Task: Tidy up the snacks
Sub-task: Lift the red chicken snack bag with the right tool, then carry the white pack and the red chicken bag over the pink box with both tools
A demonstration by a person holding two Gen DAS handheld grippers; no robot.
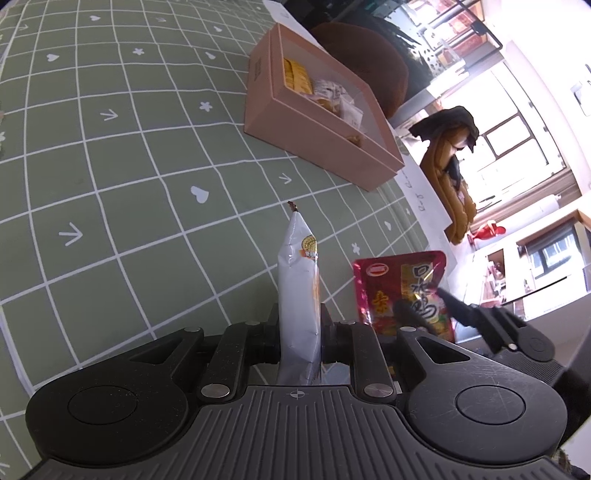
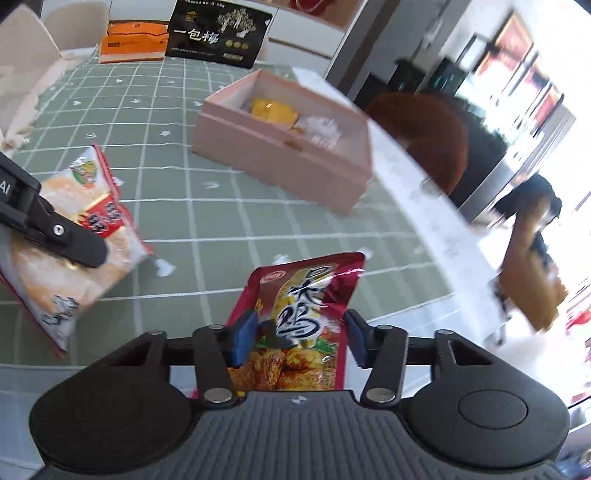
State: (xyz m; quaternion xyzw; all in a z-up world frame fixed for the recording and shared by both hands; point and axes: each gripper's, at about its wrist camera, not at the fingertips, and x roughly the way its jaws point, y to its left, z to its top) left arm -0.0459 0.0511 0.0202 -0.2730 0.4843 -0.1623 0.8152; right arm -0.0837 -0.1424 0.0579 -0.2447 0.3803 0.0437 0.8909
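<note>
Two snack packets are each held in a claw above the green grid-patterned table (image 1: pixel 129 155).

Left wrist view: the left claw (image 1: pixel 300 325) is clamped on a white foil rice-cracker packet (image 1: pixel 299 288), seen edge-on and standing upright between the fingers. At about one o'clock from it on the table sits an open pink cardboard box (image 1: pixel 314 122), holding yellow wrapped snacks (image 1: pixel 295 75) and pale small sachets (image 1: pixel 343 103). At three o'clock, just beside the white packet, a red glossy snack pouch with Chinese lettering (image 1: pixel 402 291) is gripped by the right claw (image 1: pixel 424 306), whose dark fingertips press on its face. Beyond the table edge, a brown round chair back (image 1: pixel 365 62) stands behind the box.

Right wrist view: the right claw (image 2: pixel 301 338) has its blue-padded fingers (image 2: pixel 243 334) closed on the sides of the red pouch (image 2: pixel 306 295), lifted off the table. At nine o'clock, the left claw (image 2: pixel 79 249) pinches the white packet (image 2: pixel 74 236), which hangs tilted. The pink box (image 2: pixel 288 155) lies at twelve o'clock, well apart. An orange flat box (image 2: pixel 133 40) and a black printed bag (image 2: pixel 218 31) stand at the far table edge.
</note>
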